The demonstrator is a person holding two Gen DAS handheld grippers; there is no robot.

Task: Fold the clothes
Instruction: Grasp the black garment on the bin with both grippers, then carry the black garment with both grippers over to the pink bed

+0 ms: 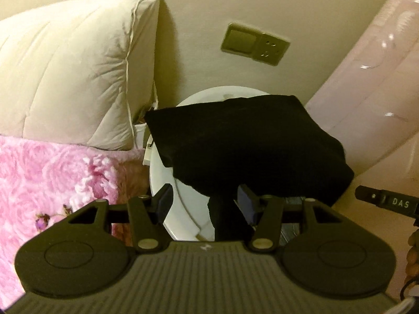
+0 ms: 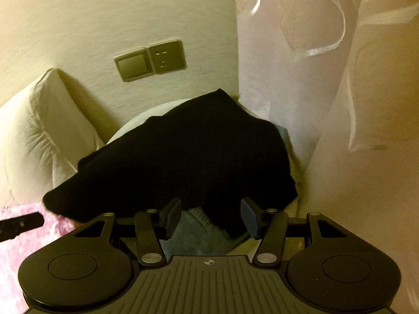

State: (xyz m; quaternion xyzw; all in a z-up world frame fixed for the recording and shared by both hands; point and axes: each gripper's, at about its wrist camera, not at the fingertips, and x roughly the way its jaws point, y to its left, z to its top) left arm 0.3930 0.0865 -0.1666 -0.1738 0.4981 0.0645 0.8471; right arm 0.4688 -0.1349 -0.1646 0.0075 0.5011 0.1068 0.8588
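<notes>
A folded black garment (image 1: 243, 141) lies on a round white stool (image 1: 167, 178) against the wall; it also shows in the right wrist view (image 2: 183, 157). A grey-blue folded garment (image 2: 193, 230) lies under it. My left gripper (image 1: 207, 204) is open, with a hanging flap of the black cloth between its pads, not clamped. My right gripper (image 2: 212, 217) is open at the near edge of the black garment, a fold of it hanging between the pads. The right gripper's tip (image 1: 387, 201) shows at the right in the left wrist view.
A cream pillow (image 1: 73, 70) leans on the wall to the left. A pink fluffy blanket (image 1: 52, 183) covers the bed at lower left. A wall switch and socket plate (image 1: 254, 44) sits above the stool. A pale pink curtain (image 2: 327, 78) hangs at right.
</notes>
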